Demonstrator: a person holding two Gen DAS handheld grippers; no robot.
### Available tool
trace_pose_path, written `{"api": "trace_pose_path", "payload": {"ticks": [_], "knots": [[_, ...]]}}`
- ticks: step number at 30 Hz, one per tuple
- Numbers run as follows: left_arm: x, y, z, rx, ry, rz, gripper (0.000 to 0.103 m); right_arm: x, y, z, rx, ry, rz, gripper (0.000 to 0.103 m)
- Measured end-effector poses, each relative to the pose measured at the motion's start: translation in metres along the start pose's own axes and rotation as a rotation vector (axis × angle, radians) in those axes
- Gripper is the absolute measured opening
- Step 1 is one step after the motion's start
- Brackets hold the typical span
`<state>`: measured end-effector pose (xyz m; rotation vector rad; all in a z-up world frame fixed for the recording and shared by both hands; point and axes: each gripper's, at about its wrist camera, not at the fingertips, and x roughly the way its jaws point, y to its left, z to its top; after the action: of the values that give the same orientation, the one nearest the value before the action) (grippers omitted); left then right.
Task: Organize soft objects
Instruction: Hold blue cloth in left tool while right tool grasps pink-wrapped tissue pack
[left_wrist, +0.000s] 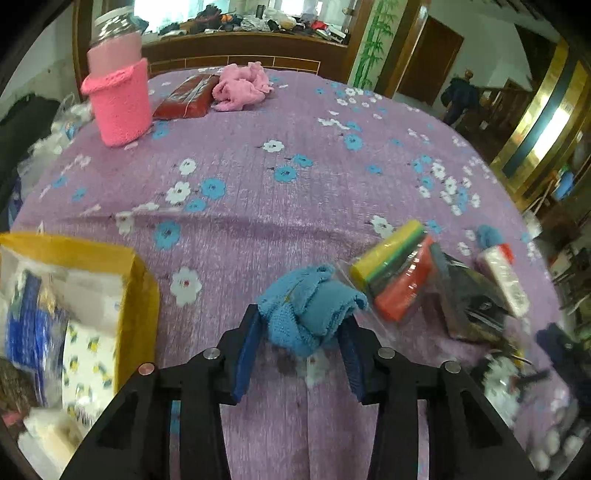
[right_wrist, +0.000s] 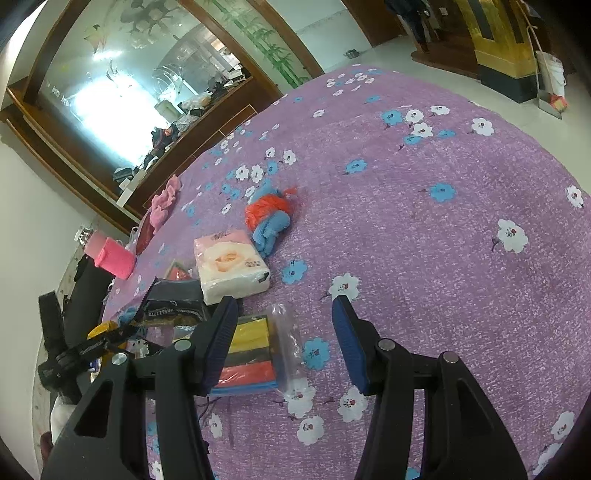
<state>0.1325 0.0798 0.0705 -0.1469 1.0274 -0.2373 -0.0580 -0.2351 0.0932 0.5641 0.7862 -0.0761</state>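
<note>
Two grippers: left gripper (left_wrist: 303, 328) pinching blue cloth (left_wrist: 310, 306); right gripper (right_wrist: 284, 339) spread, empty
Writing: dark packet (right_wrist: 173, 299) print unreadable
Room: bedspread (right_wrist: 424, 206) far edge bare

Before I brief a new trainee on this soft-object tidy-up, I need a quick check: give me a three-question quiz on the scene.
1. True or false: the left gripper is closed on the crumpled blue terry cloth.
2. What does the right gripper hold? A) white tissue pack B) nothing C) pink cloth
3. Name the thing lying just right of the blue cloth in the left wrist view.

Key: 1 true. 2 B; its jaws stand open above the purple flowered bedspread. 3 The clear-wrapped pack of yellow, green and red sponges.
</note>
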Motion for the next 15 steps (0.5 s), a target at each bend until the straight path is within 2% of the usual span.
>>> {"api": "trace_pose_path", "payload": {"ticks": [5,11,15], "knots": [[-0.049,0.011,-0.02,-0.033,-0.032,-0.14,0.038,-0.005,0.004,0.001,0.007,0.018,0.024,0.051],[-0.095,0.015,-0.055,-0.029,-0.082,-0.292,0.039,-0.005,0.032,0.015,-0.027,0.131,0.079,0.051],[-0.101,0.021,-0.074,-0.044,-0.085,-0.334,0.039,0.017,0.064,0.03,-0.169,0.168,-0.007,0.051]]}}
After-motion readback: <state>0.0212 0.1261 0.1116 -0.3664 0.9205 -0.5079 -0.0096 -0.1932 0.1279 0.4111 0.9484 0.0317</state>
